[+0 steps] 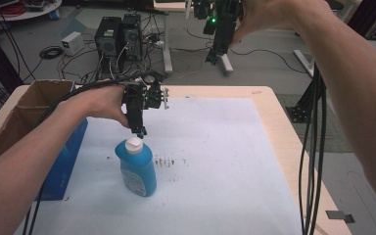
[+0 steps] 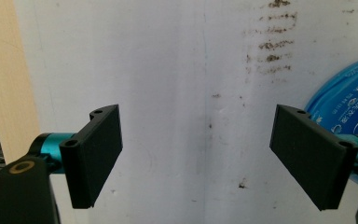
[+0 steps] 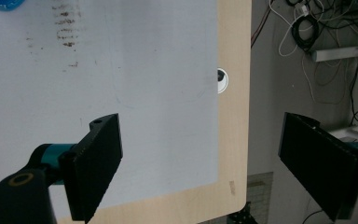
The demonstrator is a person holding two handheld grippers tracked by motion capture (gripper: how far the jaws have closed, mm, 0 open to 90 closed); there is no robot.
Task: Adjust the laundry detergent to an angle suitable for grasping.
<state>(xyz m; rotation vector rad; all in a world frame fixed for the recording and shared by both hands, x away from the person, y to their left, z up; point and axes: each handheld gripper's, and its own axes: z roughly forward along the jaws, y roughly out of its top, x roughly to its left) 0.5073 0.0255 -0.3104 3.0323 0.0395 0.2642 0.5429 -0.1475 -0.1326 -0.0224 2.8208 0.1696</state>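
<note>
A blue bottle with a white cap stands upright on the white table sheet, left of centre. My left gripper points down just behind and above the cap, apart from it, jaws open and empty. In the left gripper view the bottle's blue label shows at the right edge beside the right jaw, and the left gripper has only the sheet between its jaws. My right gripper is held high above the table's far edge, open, and looks straight down on the sheet and the table's edge from the right gripper view.
An open cardboard box with a blue side sits at the table's left edge. Brown smudges mark the sheet right of the bottle. Beyond the table are computer towers and floor cables. Black cables hang at the right.
</note>
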